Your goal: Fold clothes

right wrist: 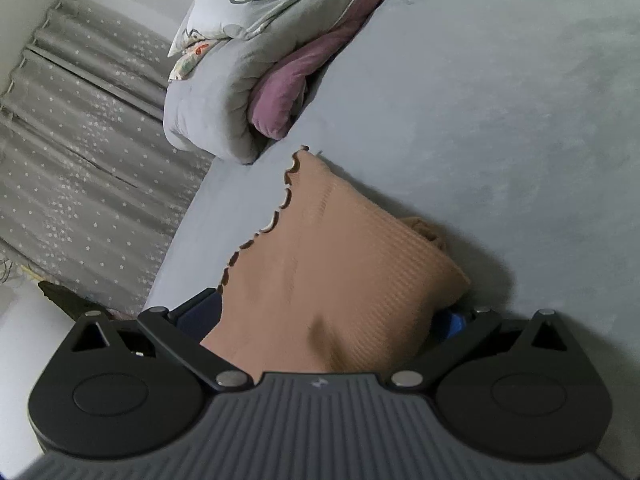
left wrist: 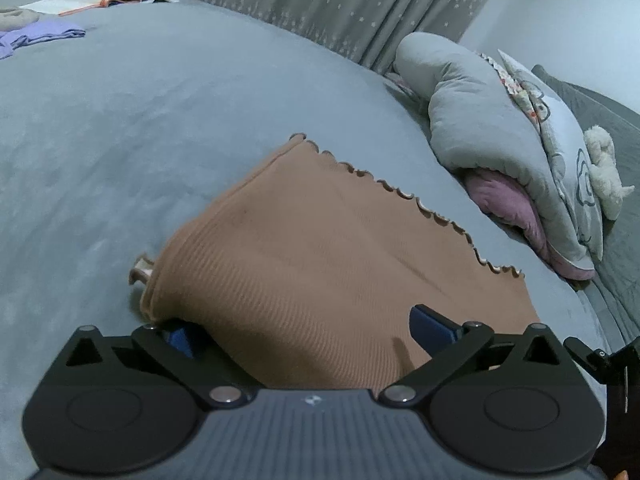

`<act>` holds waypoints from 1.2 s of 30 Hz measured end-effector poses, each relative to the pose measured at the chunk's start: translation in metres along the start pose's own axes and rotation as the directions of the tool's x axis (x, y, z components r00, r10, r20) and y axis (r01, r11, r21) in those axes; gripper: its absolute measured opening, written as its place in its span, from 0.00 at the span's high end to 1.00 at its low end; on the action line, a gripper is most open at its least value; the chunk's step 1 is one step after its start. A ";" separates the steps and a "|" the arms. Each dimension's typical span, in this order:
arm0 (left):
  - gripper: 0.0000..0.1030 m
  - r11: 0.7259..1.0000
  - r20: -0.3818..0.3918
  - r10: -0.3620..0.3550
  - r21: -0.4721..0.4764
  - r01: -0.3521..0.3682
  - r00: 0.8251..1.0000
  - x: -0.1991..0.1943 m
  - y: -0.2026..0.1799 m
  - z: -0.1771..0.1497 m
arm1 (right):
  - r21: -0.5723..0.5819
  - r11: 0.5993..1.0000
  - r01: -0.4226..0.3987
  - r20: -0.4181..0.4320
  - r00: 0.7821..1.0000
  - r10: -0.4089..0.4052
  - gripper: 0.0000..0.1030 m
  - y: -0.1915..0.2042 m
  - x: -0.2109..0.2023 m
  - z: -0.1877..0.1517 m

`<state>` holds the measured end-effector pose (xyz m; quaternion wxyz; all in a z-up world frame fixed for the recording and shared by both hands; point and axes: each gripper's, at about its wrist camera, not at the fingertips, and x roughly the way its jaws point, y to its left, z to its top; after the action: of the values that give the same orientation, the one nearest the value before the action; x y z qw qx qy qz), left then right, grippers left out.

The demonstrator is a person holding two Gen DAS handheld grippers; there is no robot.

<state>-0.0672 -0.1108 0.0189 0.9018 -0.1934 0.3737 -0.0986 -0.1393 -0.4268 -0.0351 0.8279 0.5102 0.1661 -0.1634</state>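
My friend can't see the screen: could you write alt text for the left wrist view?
A hand-held gripper, jaws apart, has a tan ribbed garment with a scalloped hem lying between its fingers on a blue-grey bed. A rolled grey and pink duvet lies to the right, a star-print curtain behind.

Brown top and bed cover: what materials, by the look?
Brown top: looks like ribbed knit, matte; fine parallel ribs and a wavy lettuce-edge hem show. Fibre cannot be told. Bed cover: seems a soft short-pile plush or fleece, grey-blue, with brushed, mottled nap marks.
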 end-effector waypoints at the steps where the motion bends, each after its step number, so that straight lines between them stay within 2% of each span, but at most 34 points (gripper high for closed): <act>1: 0.01 1.000 -0.003 -0.001 -0.002 0.001 1.000 0.000 0.000 0.001 | -0.006 1.000 0.002 0.005 1.000 -0.002 0.00 0.001 0.002 -0.001; 15: 0.06 0.999 0.005 0.034 0.011 -0.034 0.999 0.003 -0.008 0.009 | -0.060 0.998 0.007 0.024 1.000 -0.006 0.03 0.011 0.007 -0.010; 16: 0.10 0.999 0.011 0.040 0.019 -0.041 0.999 0.006 -0.008 0.008 | -0.067 0.998 0.015 0.028 1.000 -0.013 0.08 0.012 0.007 -0.011; 17: 0.13 0.999 0.016 0.047 0.026 -0.048 0.999 0.008 -0.009 0.008 | -0.074 0.997 0.025 0.031 0.999 -0.023 0.16 0.013 0.007 -0.012; 18: 0.21 0.998 0.021 0.054 0.032 -0.055 0.998 0.009 -0.008 0.008 | -0.077 0.996 0.035 0.031 0.999 -0.033 0.22 0.012 0.008 -0.011; 19: 0.29 0.996 0.027 0.069 0.050 -0.070 0.997 0.010 -0.009 0.008 | -0.077 0.996 0.041 0.030 0.999 -0.039 0.31 0.011 0.008 -0.012; 20: 0.31 0.994 0.032 0.082 0.069 -0.084 0.996 0.011 -0.009 0.007 | -0.071 0.996 0.045 0.028 0.999 -0.043 0.41 0.010 0.008 -0.011; 23: 0.40 0.994 0.030 0.076 0.076 -0.078 0.997 0.011 -0.007 0.009 | -0.053 0.997 0.055 0.019 0.998 -0.055 0.56 0.004 0.008 -0.009; 28: 0.64 0.991 0.016 0.064 0.115 -0.066 0.998 0.008 -0.007 0.011 | -0.069 0.995 0.068 0.010 0.998 -0.067 0.68 0.003 0.006 -0.008; 31: 0.72 0.989 -0.015 0.066 0.134 -0.064 0.998 0.003 -0.010 0.020 | -0.119 0.990 0.076 0.018 0.997 -0.075 0.72 0.013 0.001 -0.010; 34: 0.74 0.991 -0.038 0.060 0.126 -0.055 0.997 -0.005 -0.011 0.036 | -0.256 0.963 0.081 0.053 0.996 -0.069 0.74 0.038 -0.007 -0.011; 36: 0.75 0.992 -0.043 0.052 0.115 -0.047 0.998 -0.012 -0.010 0.046 | -0.304 0.950 0.074 0.056 0.997 -0.060 0.75 0.050 -0.012 -0.011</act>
<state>-0.0433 -0.1034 0.0603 0.9047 -0.1297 0.3928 -0.1018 -0.1293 -0.3947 0.0051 0.8944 0.3663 0.1874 -0.1755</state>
